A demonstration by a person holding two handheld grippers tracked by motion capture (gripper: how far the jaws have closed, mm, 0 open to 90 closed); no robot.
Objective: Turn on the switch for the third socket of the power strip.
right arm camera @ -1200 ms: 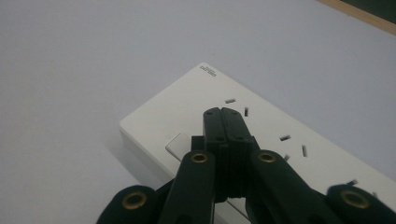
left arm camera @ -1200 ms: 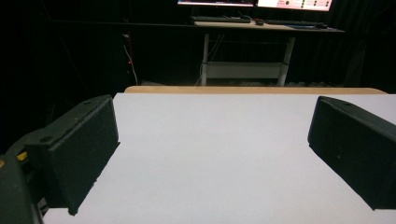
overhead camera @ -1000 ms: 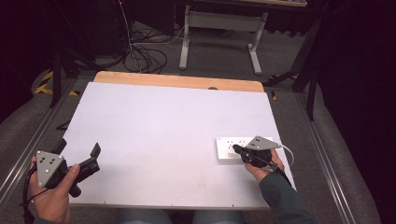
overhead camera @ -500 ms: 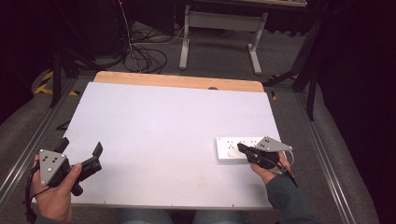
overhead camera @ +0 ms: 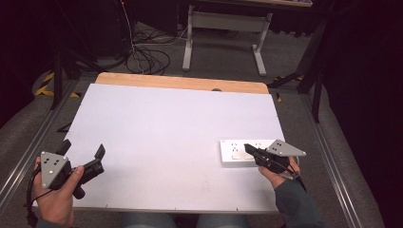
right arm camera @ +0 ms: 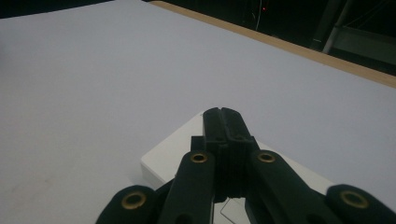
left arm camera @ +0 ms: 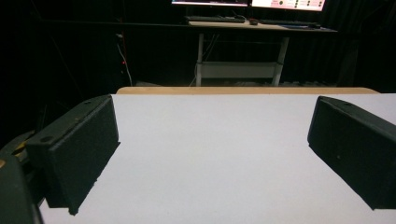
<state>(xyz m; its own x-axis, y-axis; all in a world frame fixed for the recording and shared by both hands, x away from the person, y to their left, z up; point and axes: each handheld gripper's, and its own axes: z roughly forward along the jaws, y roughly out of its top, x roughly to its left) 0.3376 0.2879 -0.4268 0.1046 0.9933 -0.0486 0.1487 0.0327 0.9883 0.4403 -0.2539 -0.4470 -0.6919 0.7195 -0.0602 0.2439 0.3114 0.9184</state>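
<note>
Right gripper (overhead camera: 249, 149) shifted rightward, jaws closed over power strip (overhead camera: 234, 152); left gripper (left arm camera: 210, 154) spread wide.

The high view looks from above the person's side, forward and down, and takes in the whole white desk (overhead camera: 171, 137) and the dark floor behind it. The left gripper view sits low over the near left part of the desk (left arm camera: 215, 163) and faces straight across it toward the far wooden edge (left arm camera: 243, 90); its jaws stand wide at both sides. The right gripper view is very near the surface, looking along its closed jaws over a white power strip (right arm camera: 173, 156) toward the same wooden edge (right arm camera: 299, 49). All three views share the white top and this far edge (overhead camera: 180, 83).
</note>
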